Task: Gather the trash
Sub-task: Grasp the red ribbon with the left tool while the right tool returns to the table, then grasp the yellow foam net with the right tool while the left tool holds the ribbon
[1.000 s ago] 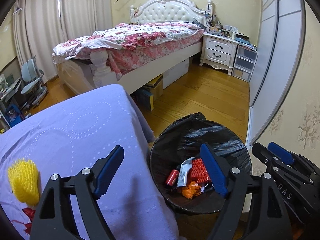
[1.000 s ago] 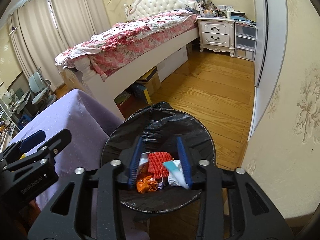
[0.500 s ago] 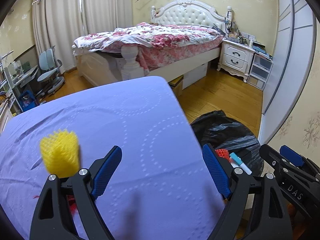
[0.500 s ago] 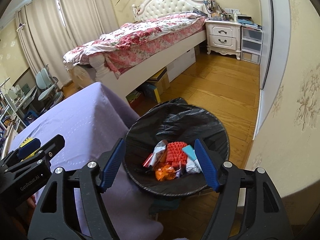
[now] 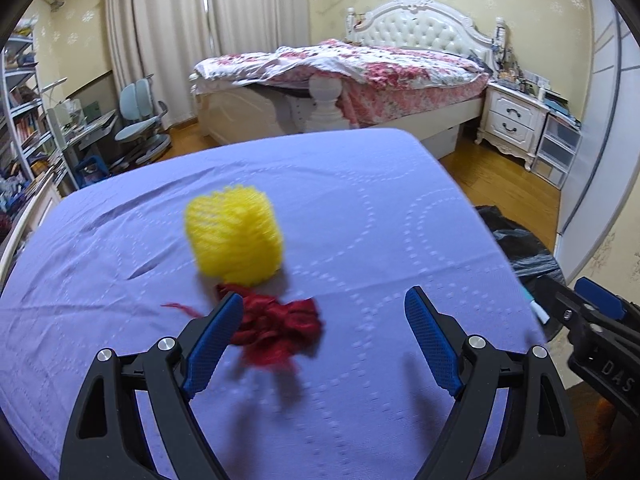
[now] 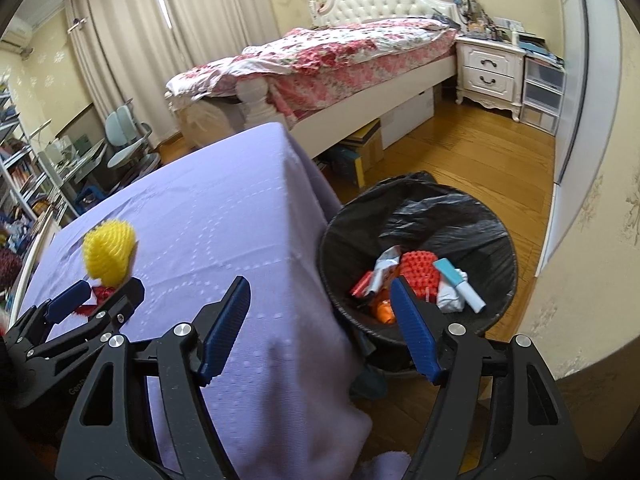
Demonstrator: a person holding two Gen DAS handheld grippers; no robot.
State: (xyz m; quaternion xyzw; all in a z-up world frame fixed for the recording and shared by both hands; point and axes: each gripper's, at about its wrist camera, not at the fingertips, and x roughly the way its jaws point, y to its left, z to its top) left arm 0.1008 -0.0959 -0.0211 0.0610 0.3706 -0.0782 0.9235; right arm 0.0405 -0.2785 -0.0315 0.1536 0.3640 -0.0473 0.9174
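filling most of both views: a table draped in a lilac cloth [image 5: 360, 208], stitched with dotted curves, creased at the left. standing far behind it: a bed [image 5: 360, 68] with a floral cover and a white tufted headboard, a white nightstand [image 5: 512, 120] to its right, pale curtains [image 5: 168, 20] to its left, a light blue chair [image 5: 140, 120] and bookshelves at the far left edge. sitting on the wooden floor just beside the table's right edge: a round trash bin lined with a black bag [image 6: 440, 216], seen clearly from the right wrist, holding a red mesh sleeve [image 6: 420, 272], a light blue and white tube [image 6: 460, 284], silver, red and orange wrappers and a bit of white paper. lying on the cloth toward the left side of the table: a yellow foam net [image 5: 236, 236], blurred, with a crumpled dark red scrap [image 5: 280, 324] touching its near side. hovering above the cloth: left gripper [image 5: 324, 340], jaws spread wide, gripping nothing, its left blue pad overlapping the red scrap's near-left edge in the picture, contact impossible to judge. hanging at the table's right corner: right gripper [image 6: 320, 324], jaws likewise wide apart and empty, left finger over the cloth, right finger over the bin's near rim.
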